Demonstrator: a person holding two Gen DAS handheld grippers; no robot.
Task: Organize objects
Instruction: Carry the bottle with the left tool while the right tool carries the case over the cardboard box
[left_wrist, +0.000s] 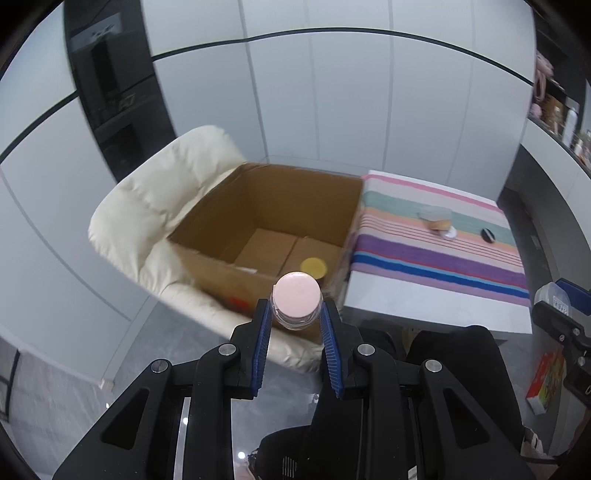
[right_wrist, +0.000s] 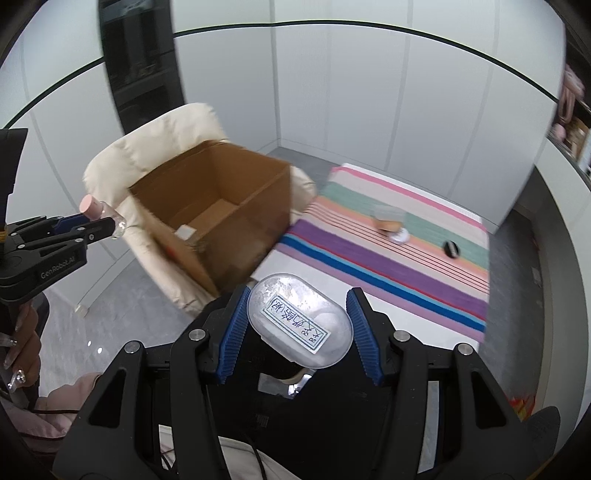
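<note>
My left gripper (left_wrist: 295, 308) is shut on a small clear bottle with a pink cap (left_wrist: 296, 299), held just before the near wall of an open cardboard box (left_wrist: 295, 199). A yellow lid (left_wrist: 314, 266) lies on the box floor. My right gripper (right_wrist: 299, 293) is shut on a translucent oval container (right_wrist: 299, 319) with a handwritten label, beside the box (right_wrist: 236, 177) and over the table's near corner. In the right wrist view the left gripper (right_wrist: 99, 221) with the bottle (right_wrist: 94, 208) shows at the left edge.
The box sits on a cream padded chair (left_wrist: 159, 192). A table with a striped cloth (left_wrist: 424, 254) carries a tipped small jar (left_wrist: 437, 218) and a black disc (left_wrist: 487, 234). A colourful carton (left_wrist: 546, 380) lies on the floor at right. A hand (right_wrist: 22, 339) holds the left gripper.
</note>
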